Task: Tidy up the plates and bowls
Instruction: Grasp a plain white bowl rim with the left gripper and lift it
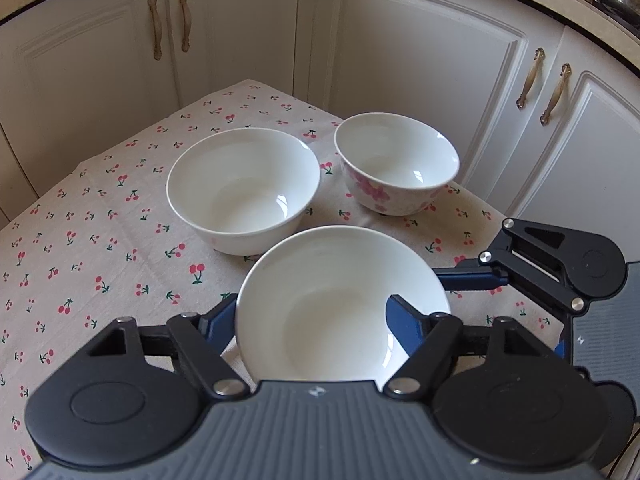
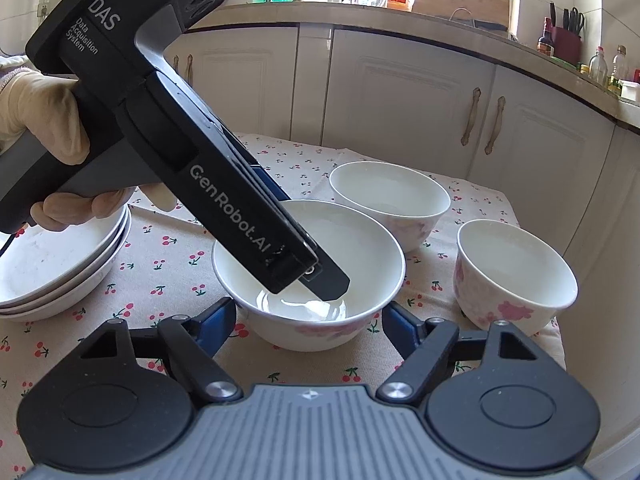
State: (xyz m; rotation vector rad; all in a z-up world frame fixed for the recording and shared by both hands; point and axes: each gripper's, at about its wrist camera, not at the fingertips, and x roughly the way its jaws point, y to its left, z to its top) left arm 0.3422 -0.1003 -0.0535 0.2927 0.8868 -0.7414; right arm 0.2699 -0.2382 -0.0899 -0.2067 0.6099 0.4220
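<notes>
Right-wrist view, left to right.

Far left edge: stack of plates [image 2: 60, 268], shallow and white, nested, sitting on the cherry tablecloth [image 2: 160, 264].

Above them, my gloved left hand [image 2: 40, 120] is on the grip of the left tongs [image 1: 312, 304], which slant down from upper left into the centre bowl [image 2: 360, 248].
- One finger [image 2: 332, 284] is inside the bowl, tip low near the bottom.
- The other finger runs outside the far-left wall, mostly hidden by the tongs' body.
- The left-wrist view agrees: left pad touching the outside of the rim, right finger lying over the inside.
- Jaws are partly closed and straddle the wall. I can't tell whether they actually clamp it.

Bottom centre: right tongs [image 2: 308, 312].
- Jaws are about half spread.
- Blue pads sit against the bowl's outer wall on both sides, low on the body, so I'm pinching across it.
- The bowl sits upright on the cloth, empty, with a faint pink print outside.

Right of centre, just behind: second bowl [image 2: 392, 200], white and upright.

Far right: flowered bowl [image 2: 516, 272] with pink blossoms, near the cloth's right edge, standing clear of the others. Neither tongs touch these two bowls.

Upper frame: white cabinets [image 2: 400, 92] run across behind the table.
</notes>
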